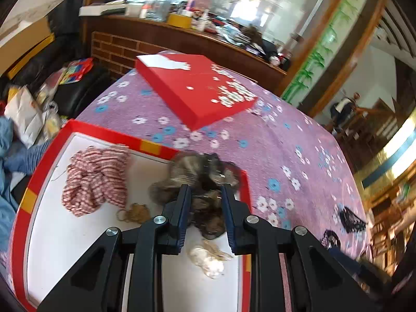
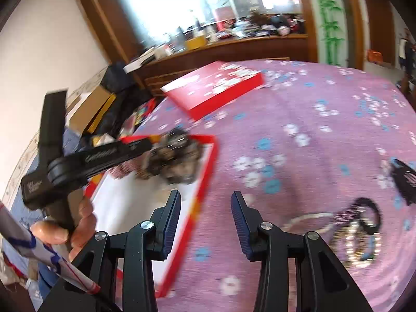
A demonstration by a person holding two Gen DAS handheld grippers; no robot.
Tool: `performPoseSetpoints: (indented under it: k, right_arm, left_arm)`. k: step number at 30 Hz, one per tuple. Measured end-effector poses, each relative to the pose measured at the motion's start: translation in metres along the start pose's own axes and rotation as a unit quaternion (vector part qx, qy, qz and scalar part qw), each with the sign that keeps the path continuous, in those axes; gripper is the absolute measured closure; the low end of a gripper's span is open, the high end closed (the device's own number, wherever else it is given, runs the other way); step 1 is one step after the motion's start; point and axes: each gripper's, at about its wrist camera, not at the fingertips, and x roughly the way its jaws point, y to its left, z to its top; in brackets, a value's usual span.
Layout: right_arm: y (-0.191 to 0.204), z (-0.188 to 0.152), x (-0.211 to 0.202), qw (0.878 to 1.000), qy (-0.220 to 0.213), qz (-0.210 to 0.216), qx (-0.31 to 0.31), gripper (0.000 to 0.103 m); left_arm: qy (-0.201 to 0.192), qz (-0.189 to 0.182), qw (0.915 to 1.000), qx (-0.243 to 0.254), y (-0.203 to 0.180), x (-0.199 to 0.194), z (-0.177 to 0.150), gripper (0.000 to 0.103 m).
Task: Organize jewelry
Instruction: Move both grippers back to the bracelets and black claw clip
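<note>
My left gripper (image 1: 205, 189) is shut on a brown fluffy hair tie (image 1: 200, 169), held blurred over the far right corner of the open red box (image 1: 153, 145). The box's white floor holds a red-and-white striped fabric piece (image 1: 96, 179), a thin gold chain (image 1: 135, 213) and a white pearly item (image 1: 208, 260). In the right wrist view the left gripper (image 2: 149, 144) shows with the hair tie (image 2: 176, 158) at its tip. My right gripper (image 2: 206, 196) is open with nothing between its fingers, over the purple cloth beside the box's right wall (image 2: 208, 166). Beaded bracelets (image 2: 356, 239) lie to its right.
The red lid (image 1: 195, 88) lies on the flowered purple cloth (image 1: 286, 135) beyond the box. Black lace pieces (image 1: 351, 218) rest near the cloth's right edge. A hand (image 2: 78, 223) grips the left tool. Bags and a cluttered wooden shelf (image 1: 182, 33) stand behind.
</note>
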Motion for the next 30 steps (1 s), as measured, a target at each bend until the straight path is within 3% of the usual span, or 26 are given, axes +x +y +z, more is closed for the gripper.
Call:
performPoseSetpoints:
  k: [5,9,12,15,18,21,25,28,30]
  right_arm:
    - [-0.053,0.002,-0.027,0.998,-0.028,-0.037,0.038,0.059]
    - [-0.114,0.005,-0.064,0.988,-0.087,-0.088,0.094,0.060]
    - [-0.171,0.001,-0.090,0.970,-0.133,-0.120,0.165,0.060]
    - [-0.223,-0.012,-0.104,0.940,-0.153,-0.187,0.242,0.059]
    - [-0.266,-0.026,-0.106,0.918,-0.160,-0.182,0.314,0.060]
    - [-0.292,-0.036,-0.104,0.904,-0.160,-0.180,0.352,0.060]
    - [-0.296,-0.033,-0.088,0.911,-0.134,-0.134,0.365,0.060]
    - [-0.274,-0.022,-0.072,0.939,-0.091,-0.083,0.321,0.058]
    - [-0.257,-0.016,-0.065,0.952,-0.076,-0.050,0.292,0.058]
  left_arm:
    - [0.007,-0.005,0.9995,0.031,-0.021,0.005,-0.008,0.080]
    - [0.014,-0.013,0.9980,0.060,-0.039,0.010,-0.016,0.080]
    - [0.020,-0.017,0.9963,0.082,-0.055,0.014,-0.024,0.080]
    - [0.035,-0.044,0.9921,0.112,-0.074,0.016,-0.035,0.080]
    - [0.052,-0.073,0.9849,0.148,-0.095,0.019,-0.048,0.078]
    - [0.064,-0.076,0.9771,0.188,-0.121,0.022,-0.066,0.076]
    - [0.082,-0.067,0.9708,0.216,-0.143,0.027,-0.081,0.075]
    - [0.095,-0.066,0.9697,0.215,-0.153,0.026,-0.083,0.075]
    - [0.099,-0.065,0.9709,0.208,-0.159,0.024,-0.081,0.066]
